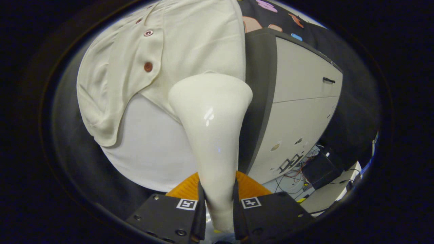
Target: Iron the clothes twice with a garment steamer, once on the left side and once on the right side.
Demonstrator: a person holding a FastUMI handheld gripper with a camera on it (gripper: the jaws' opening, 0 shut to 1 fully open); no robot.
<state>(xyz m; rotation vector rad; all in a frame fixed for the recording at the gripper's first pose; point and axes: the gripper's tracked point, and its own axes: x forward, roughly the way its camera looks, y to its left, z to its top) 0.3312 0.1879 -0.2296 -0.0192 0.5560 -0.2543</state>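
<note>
At about ten o'clock from the claw hangs a cream shirt (112, 84), its buttoned front strip curling outward over a white garment (149, 149) that drapes beneath it. Two reddish buttons (148, 66) sit along that strip. In the middle, the steamer (210, 135) stands with its long axis running from six o'clock up to twelve: the narrow handle sits low, the wide head points up and away, its rim against the shirt cloth. The claw (217, 206) pinches the steamer's handle, one finger pressing on each side, so the steamer rises straight out from between the fingers. At two o'clock stands a grey cabinet (298, 112) with a dark side panel, and at four o'clock loose wires (305, 169) lie near a black box (320, 169).
</note>
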